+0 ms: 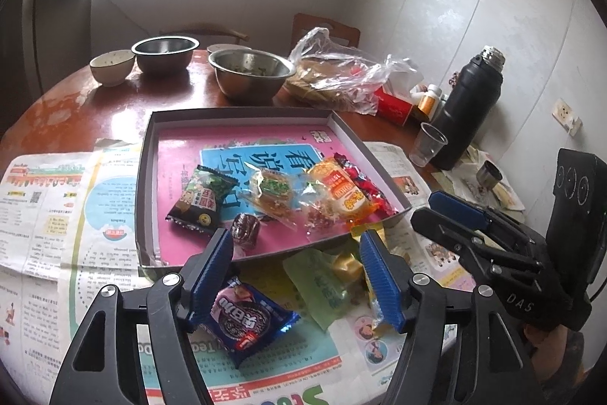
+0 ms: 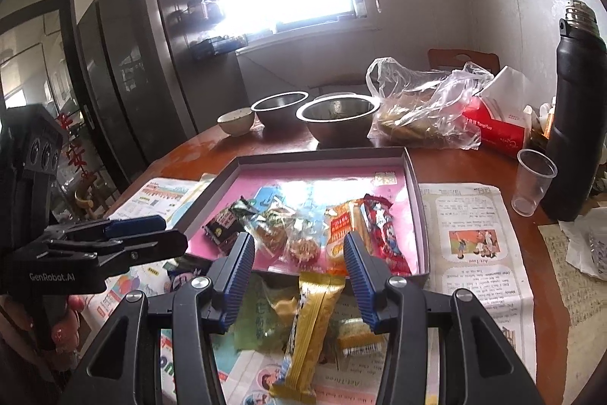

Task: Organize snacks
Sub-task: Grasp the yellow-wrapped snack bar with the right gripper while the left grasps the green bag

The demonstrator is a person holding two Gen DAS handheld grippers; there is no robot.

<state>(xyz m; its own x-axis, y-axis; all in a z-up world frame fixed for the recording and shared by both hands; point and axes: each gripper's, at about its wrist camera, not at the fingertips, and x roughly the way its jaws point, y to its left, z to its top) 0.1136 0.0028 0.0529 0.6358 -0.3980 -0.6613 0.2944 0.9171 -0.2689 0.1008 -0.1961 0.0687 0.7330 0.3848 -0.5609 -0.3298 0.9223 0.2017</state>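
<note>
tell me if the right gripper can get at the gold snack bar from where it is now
Probably yes. The gold snack bar lies uncovered on the newspaper between the right gripper's open fingers, outside the tray, nothing on top.

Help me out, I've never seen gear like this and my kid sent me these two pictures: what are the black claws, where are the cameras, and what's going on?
A person holds two hand-held grippers; each picture comes from a camera mounted on one, looking along its blue-padded fingers. The left gripper is open and empty above a blue cookie packet. The right gripper is also open, holding nothing, over a gold snack bar and a green packet on newspaper. Beyond lies a shallow box on a wooden table, already holding several wrapped snacks. Metal bowls and a black flask stand behind.
</note>
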